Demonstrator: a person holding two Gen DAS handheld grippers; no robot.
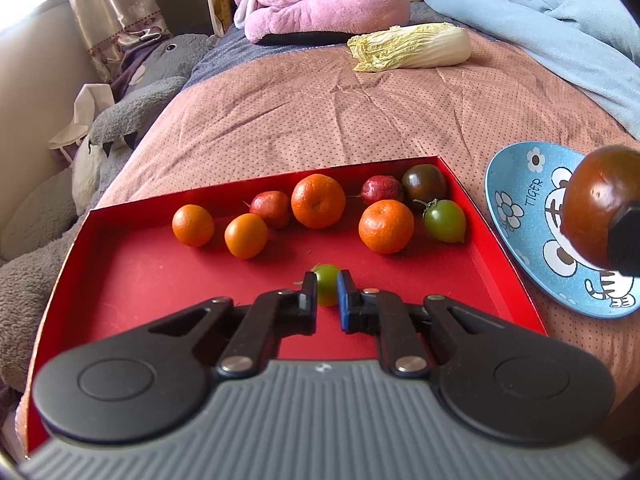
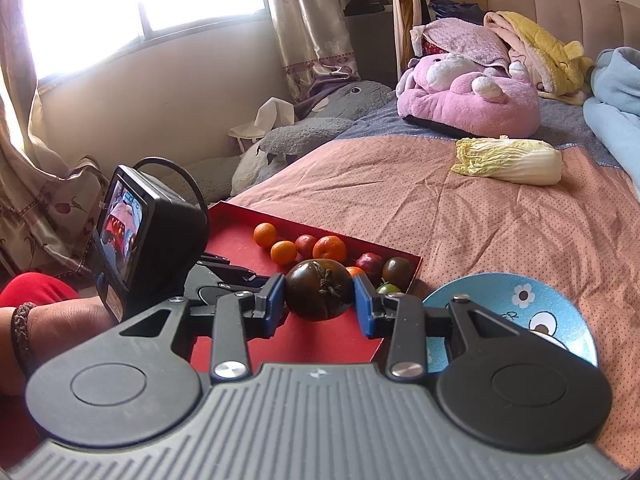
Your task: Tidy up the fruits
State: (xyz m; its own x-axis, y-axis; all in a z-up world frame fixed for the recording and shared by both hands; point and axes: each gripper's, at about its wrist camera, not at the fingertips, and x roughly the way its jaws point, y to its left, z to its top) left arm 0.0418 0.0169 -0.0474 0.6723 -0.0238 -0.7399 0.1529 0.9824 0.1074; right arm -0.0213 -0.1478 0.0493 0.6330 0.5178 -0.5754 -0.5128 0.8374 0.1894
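Observation:
A red tray (image 1: 120,272) lies on the bed with several oranges, among them a large one (image 1: 318,201), two red plums, a dark tomato (image 1: 425,182) and a green tomato (image 1: 445,221). My left gripper (image 1: 326,292) is shut on a small green tomato (image 1: 326,286) just above the tray floor. My right gripper (image 2: 320,300) is shut on a big dark brown tomato (image 2: 319,290), held in the air between the tray (image 2: 224,244) and a blue tiger plate (image 2: 500,304). In the left wrist view that tomato (image 1: 596,204) hangs over the plate (image 1: 516,200).
A napa cabbage (image 1: 412,47) lies farther back on the pink quilt (image 1: 320,112). Pink and grey plush toys and a blue blanket (image 1: 540,12) crowd the head and left side of the bed. A person's wrist (image 2: 60,316) holds the left gripper with its camera (image 2: 136,236).

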